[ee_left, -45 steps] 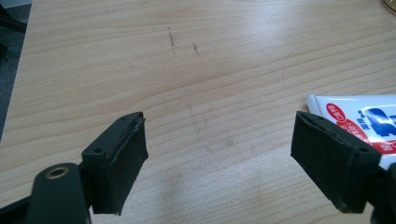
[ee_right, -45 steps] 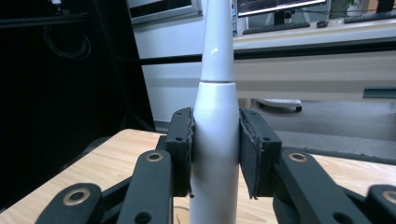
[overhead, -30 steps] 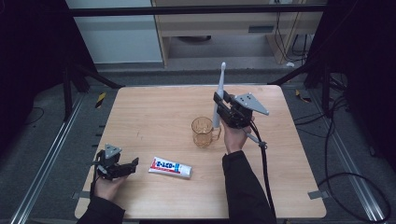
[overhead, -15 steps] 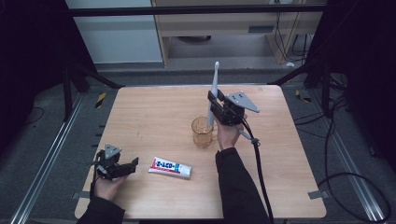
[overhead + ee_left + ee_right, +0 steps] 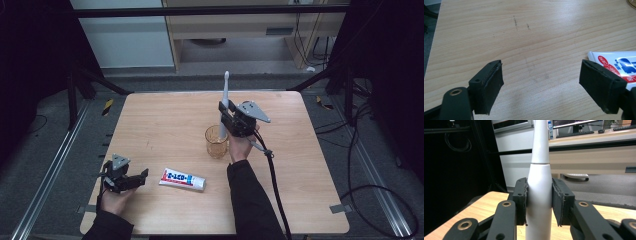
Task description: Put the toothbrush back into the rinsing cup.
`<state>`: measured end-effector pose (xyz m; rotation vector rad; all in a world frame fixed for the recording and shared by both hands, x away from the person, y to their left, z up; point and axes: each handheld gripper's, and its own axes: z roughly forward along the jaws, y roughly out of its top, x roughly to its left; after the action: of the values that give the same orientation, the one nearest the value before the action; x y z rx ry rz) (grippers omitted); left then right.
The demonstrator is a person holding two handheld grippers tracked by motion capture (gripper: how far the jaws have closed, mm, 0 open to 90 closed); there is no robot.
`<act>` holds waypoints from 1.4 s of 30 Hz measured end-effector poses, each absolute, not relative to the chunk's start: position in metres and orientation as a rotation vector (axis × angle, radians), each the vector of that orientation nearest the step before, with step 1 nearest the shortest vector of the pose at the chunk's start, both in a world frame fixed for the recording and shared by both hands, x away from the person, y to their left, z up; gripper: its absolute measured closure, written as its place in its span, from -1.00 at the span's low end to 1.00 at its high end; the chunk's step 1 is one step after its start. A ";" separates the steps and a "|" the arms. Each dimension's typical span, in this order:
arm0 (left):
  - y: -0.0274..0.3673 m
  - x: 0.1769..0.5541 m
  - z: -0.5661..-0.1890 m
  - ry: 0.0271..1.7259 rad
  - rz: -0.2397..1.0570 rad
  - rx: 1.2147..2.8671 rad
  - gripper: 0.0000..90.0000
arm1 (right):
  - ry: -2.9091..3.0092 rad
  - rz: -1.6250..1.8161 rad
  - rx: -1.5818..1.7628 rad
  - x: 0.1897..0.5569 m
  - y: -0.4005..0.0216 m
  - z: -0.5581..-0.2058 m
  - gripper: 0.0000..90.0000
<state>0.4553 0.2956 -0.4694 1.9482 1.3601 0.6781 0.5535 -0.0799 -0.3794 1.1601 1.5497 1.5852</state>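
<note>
My right gripper is shut on a white electric toothbrush and holds it upright. Its lower end reaches into an amber glass cup at the middle of the wooden table. In the right gripper view both pads press the toothbrush's handle from either side, the right gripper pointing level. A white toothpaste tube lies flat near the front edge. Just left of it my left gripper rests open on the table. The left gripper has bare wood between its jaws, and the toothpaste tube lies behind its right jaw.
A cable trails from the right gripper across the table's right half toward the front. Metal rails run along the floor on both sides. A desk and cables stand beyond the far edge.
My right gripper has carried the upright toothbrush leftward and down, from beside the cup to over it, so its lower end now dips into the cup. The left gripper stayed put.
</note>
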 end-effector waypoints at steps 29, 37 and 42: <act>0.295 0.456 -0.469 1.358 0.679 1.954 -0.60 | 1.650 1.521 1.228 0.555 -0.075 -0.415 0.49; 0.295 0.456 -0.470 1.358 0.680 1.954 -0.60 | 1.698 1.485 1.247 0.556 -0.076 -0.422 0.49; 0.295 0.456 -0.470 1.358 0.682 1.953 -0.60 | 1.728 1.461 1.258 0.554 -0.078 -0.427 0.49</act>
<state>0.4557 0.2948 -0.4697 1.9535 1.3580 0.6819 0.5543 -0.0777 -0.4273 1.2576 1.7281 1.4613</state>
